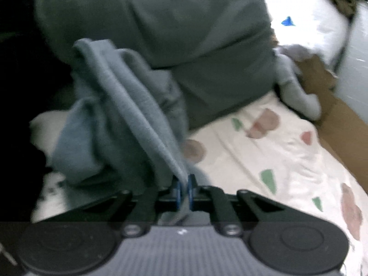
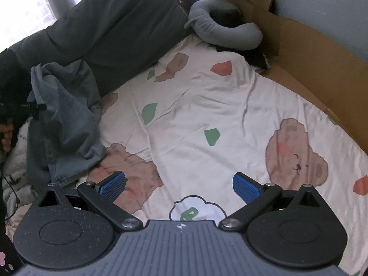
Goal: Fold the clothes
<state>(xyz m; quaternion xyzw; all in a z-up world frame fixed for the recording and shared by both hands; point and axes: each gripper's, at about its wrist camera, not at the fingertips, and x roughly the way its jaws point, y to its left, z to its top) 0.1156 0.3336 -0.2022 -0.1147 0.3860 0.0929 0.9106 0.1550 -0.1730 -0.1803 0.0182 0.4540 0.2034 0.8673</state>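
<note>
A grey-blue garment (image 1: 119, 115) hangs bunched over the bed, one edge pulled taut down into my left gripper (image 1: 183, 189), which is shut on that edge between its blue pads. From the right wrist view the same garment (image 2: 64, 124) droops at the left side of the bed, lifted at its top by the left gripper (image 2: 30, 107). My right gripper (image 2: 179, 187) hovers low over the printed bed sheet (image 2: 207, 105), open, with nothing between its blue pads (image 2: 247, 189). It is to the right of the garment and apart from it.
A dark grey duvet (image 2: 119, 25) lies heaped along the far side of the bed. A grey curved plush pillow (image 2: 220, 30) rests at the head corner. Brown cardboard (image 2: 322, 69) lines the right edge by the wall. A white fluffy cloth (image 2: 16, 151) sits under the garment at left.
</note>
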